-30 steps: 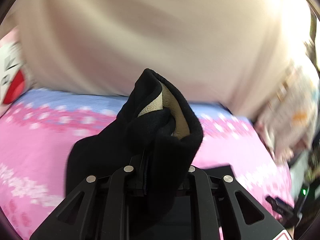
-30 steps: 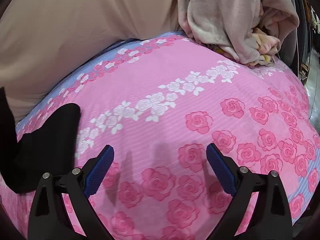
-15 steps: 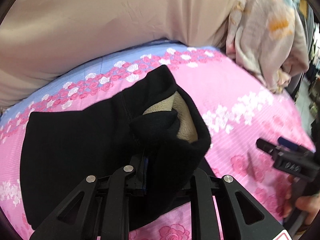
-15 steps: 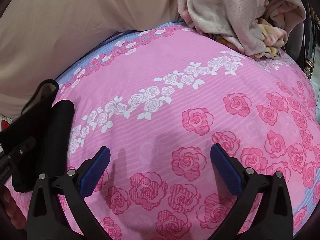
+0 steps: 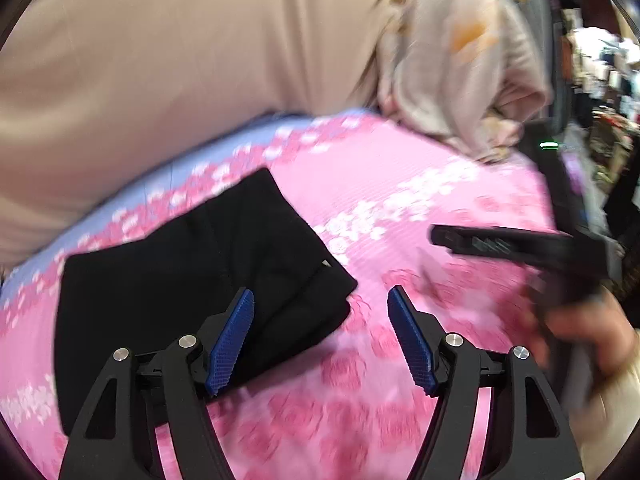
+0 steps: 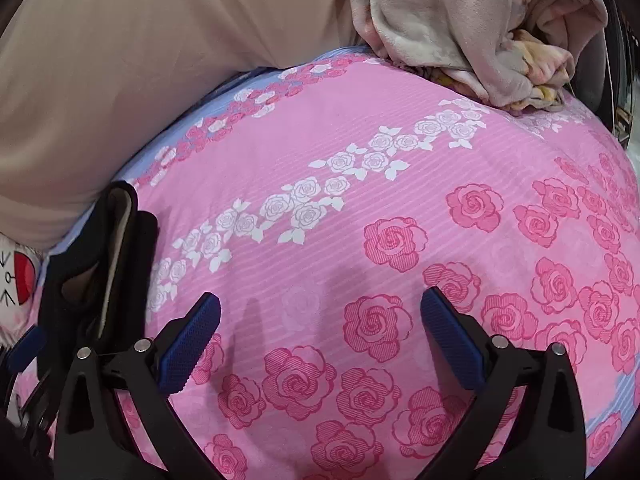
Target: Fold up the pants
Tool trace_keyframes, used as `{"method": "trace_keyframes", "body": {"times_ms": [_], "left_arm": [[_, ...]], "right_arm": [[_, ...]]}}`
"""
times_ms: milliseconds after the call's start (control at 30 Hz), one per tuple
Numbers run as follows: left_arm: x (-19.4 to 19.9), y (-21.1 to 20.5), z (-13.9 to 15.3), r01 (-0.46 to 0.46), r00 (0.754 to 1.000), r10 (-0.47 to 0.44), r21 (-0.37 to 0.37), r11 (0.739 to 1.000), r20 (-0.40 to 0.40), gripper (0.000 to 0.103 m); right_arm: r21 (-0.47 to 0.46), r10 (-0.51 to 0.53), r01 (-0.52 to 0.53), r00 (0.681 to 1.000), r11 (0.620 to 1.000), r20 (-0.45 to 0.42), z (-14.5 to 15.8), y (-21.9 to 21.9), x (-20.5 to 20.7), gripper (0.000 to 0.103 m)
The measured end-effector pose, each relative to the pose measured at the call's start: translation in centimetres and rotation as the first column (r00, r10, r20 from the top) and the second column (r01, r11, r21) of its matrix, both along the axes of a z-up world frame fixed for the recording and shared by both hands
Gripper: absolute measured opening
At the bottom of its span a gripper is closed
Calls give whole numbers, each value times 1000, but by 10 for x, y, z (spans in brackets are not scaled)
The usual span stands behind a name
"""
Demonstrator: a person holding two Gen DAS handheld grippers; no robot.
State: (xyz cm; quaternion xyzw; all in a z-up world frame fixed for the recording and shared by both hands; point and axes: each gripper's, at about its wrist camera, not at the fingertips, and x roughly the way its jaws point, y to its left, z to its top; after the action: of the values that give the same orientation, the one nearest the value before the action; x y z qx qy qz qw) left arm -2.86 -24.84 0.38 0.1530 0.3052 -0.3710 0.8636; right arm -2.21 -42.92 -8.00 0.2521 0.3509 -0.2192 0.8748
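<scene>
The black pants (image 5: 192, 280) lie folded flat on the pink rose-print bed cover (image 5: 400, 208), left of centre in the left wrist view. My left gripper (image 5: 320, 320) is open and empty, hovering just above the pants' right corner. In the right wrist view the pants (image 6: 96, 264) show at the far left edge as a folded stack with beige lining. My right gripper (image 6: 320, 328) is open and empty over bare bed cover (image 6: 360, 184). It also shows in the left wrist view (image 5: 500, 244), held in a hand at the right.
A large beige pillow (image 5: 180, 60) lies along the back of the bed. A crumpled beige blanket (image 6: 460, 28) sits at the back right. A white and red cushion (image 6: 16, 280) peeks in at the far left. Dark clutter lies beyond the bed's right edge.
My left gripper has opened and let go of the black pants, which now lie flat and folded. The right gripper stayed open and shifted only slightly.
</scene>
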Motion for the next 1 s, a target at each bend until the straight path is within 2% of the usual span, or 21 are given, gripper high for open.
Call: {"method": "trace_keyframes", "body": {"times_ms": [67,100,167,233,300,333,367,433,500,533,567,600,667,700,767,800,833,867,900,967,1000], "left_arm": [[6,39,15,-12,1000,11,-59,998,-13,76],[14,53,18,-42,999,40,-72,997,-26,84],[48,95,22,-196,979,191,-64,978,-77,85],[80,132,20,-350,932,342,-62,935,-118,85],[108,167,15,-495,861,482,-50,868,-163,85],[121,185,12,-548,825,530,-51,835,-196,85],[131,198,9,-580,801,558,-52,813,-219,85],[146,217,1,-633,757,607,-40,773,-240,85],[152,225,-10,-655,735,635,-8,756,-237,85],[156,226,-18,-653,732,638,18,757,-237,85],[158,222,-25,-647,735,635,36,762,-239,85],[161,222,-33,-643,732,637,64,763,-241,85],[164,233,-44,-641,727,644,99,761,-238,85],[164,236,-48,-642,725,647,105,759,-236,85],[163,251,-53,-652,720,654,96,752,-231,85],[163,259,-52,-660,717,659,83,747,-227,85],[163,268,-52,-673,711,670,70,737,-214,85],[164,274,-51,-682,706,677,59,729,-208,85],[164,279,-50,-689,702,681,42,723,-207,85],[166,290,-51,-705,689,688,10,709,-230,85],[168,293,-52,-707,686,685,0,707,-245,85]], "right_arm": [[4,-4,4,1000,1000,11,9,2,0,98],[9,27,-27,999,1000,25,16,6,4,98],[-1,78,-78,996,997,48,31,18,15,98],[-35,166,-164,983,986,74,53,41,37,98],[-82,266,-259,960,962,88,72,71,63,98],[-102,325,-315,941,943,94,81,89,77,98],[-118,381,-369,919,922,97,87,107,91,97],[-147,492,-477,866,867,87,93,149,121,81],[-147,567,-556,822,818,44,83,181,151,71],[-145,584,-578,812,803,2,74,192,166,61],[-155,586,-585,809,796,-42,64,198,177,59],[-185,556,-565,825,804,-104,50,198,190,59],[-205,464,-495,867,845,-182,28,176,204,59],[-193,408,-441,894,877,-187,19,156,205,58],[-85,369,-379,922,921,-119,22,131,198,51],[-66,344,-352,933,934,-104,31,131,195,50],[-102,327,-337,939,936,-103,42,140,193,51],[-145,338,-349,936,926,-99,52,153,193,52],[-170,390,-400,916,901,-93,62,173,198,52],[-168,485,-493,870,854,-88,69,209,212,52],[-148,544,-551,834,821,-90,66,232,223,52]]}}
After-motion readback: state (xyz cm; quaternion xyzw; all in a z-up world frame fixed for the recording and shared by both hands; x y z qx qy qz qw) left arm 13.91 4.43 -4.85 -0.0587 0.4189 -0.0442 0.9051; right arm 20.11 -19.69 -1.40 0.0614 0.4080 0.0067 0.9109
